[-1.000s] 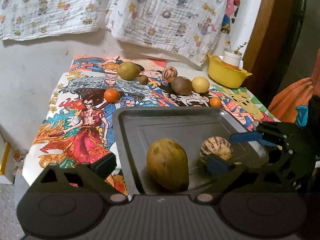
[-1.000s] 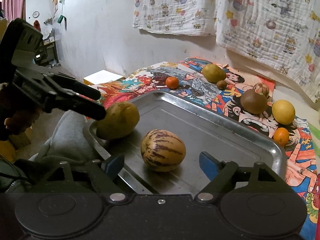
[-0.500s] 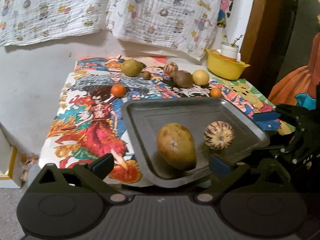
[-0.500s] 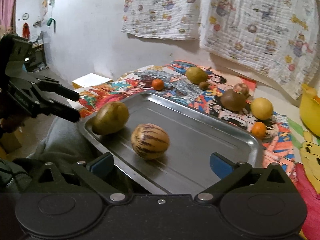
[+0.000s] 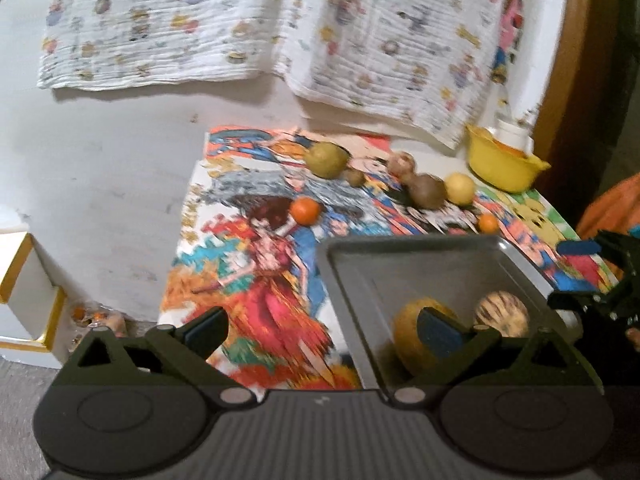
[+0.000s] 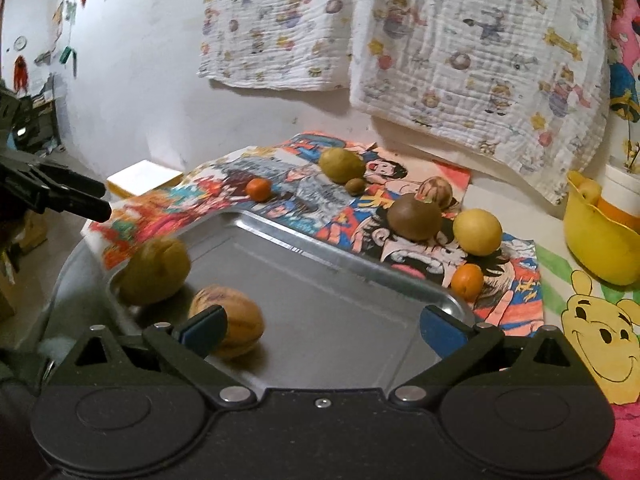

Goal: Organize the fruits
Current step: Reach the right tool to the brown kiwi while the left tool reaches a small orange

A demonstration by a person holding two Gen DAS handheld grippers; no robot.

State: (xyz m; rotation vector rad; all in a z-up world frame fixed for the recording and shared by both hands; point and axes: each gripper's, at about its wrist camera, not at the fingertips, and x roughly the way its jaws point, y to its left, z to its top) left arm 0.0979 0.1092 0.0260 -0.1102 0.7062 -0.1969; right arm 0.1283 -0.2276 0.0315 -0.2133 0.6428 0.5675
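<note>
Metal tray (image 6: 320, 280) holding a yellow-green mango (image 6: 154, 271) and a striped melon (image 6: 228, 320), side by side at its near end. Left gripper (image 5: 320, 326) and right gripper (image 6: 322, 326): both released, jaws spread, grasping nothing. Right view alone shows the Winnie-the-Pooh print (image 6: 600, 340); left view alone shows the white box with gold trim (image 5: 24, 300). Remaining fruits, including a lemon (image 6: 477, 232), lie on the cartoon cloth (image 5: 260, 280) behind the tray.

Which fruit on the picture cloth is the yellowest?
The round yellow lemon-like fruit, beside the brown round fruit. It is bright yellow; the small orange citrus near it is orange, and the others are green or brown.
</note>
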